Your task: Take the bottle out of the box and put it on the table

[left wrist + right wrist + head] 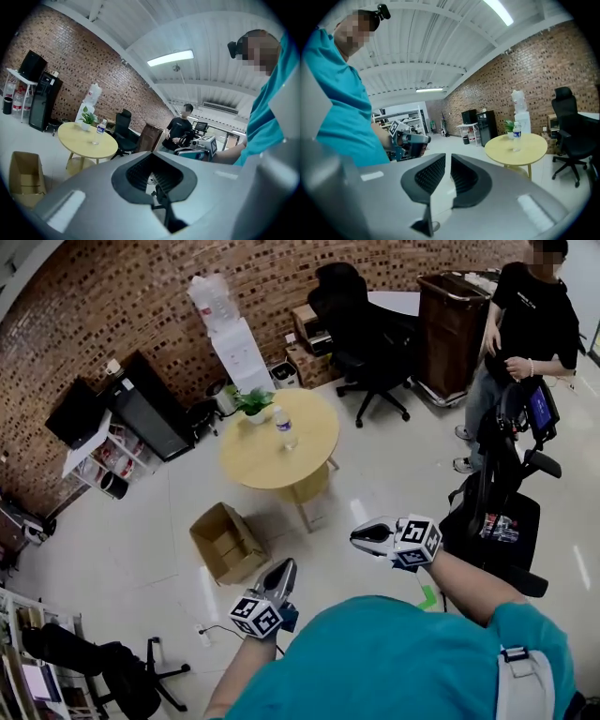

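A clear water bottle (284,427) (99,126) (516,131) stands upright on the round yellow table (253,463) (77,140) (530,151). An open cardboard box (228,542) (26,176) sits on the floor in front of the table; I see nothing inside it. Both grippers hang close to my body, well short of the box and table. My left gripper (287,565) (151,165) shows only a narrow slit between its pads, nothing in it. My right gripper (357,536) (447,158) also stands a narrow slit apart and empty.
A potted plant (251,404) shares the table with the bottle. A water dispenser (234,334), a black cabinet (150,409) and office chairs (361,324) line the brick wall. A person (525,324) stands at the right by black exercise equipment (506,493).
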A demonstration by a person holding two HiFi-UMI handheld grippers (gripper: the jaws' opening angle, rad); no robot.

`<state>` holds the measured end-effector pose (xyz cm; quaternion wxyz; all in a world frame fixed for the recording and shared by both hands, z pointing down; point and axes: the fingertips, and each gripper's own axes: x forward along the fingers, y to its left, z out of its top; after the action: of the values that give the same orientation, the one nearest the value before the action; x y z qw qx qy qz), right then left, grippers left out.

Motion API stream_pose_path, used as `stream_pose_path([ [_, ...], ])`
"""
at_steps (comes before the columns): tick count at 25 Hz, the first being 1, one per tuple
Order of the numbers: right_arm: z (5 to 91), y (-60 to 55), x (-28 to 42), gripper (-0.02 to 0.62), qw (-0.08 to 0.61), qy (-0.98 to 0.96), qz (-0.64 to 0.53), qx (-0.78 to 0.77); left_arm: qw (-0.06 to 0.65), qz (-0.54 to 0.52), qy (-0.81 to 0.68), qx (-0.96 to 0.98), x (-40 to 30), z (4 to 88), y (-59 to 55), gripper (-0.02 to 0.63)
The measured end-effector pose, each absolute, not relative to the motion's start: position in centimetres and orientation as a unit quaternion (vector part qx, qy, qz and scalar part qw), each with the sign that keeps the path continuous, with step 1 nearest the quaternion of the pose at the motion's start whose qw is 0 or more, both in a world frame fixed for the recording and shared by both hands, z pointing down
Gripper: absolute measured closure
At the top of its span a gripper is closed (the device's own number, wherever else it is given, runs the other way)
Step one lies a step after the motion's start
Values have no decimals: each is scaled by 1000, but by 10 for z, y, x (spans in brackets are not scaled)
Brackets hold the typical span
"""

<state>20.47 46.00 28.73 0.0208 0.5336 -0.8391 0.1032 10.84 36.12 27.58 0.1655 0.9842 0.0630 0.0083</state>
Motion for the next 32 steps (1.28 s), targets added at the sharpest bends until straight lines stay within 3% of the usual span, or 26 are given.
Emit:
stream_pose_path([
  [10, 271, 423, 100, 543, -13, -817, 112, 565, 162, 0, 73, 984, -27, 269, 311, 606],
  [17, 262, 471, 95, 592, 11, -835, 87, 544, 165, -47, 42, 984, -22, 260, 343, 606],
  [32, 253, 519, 133, 595, 24, -834, 72, 546, 154, -45, 38, 986, 3, 247, 393, 606],
])
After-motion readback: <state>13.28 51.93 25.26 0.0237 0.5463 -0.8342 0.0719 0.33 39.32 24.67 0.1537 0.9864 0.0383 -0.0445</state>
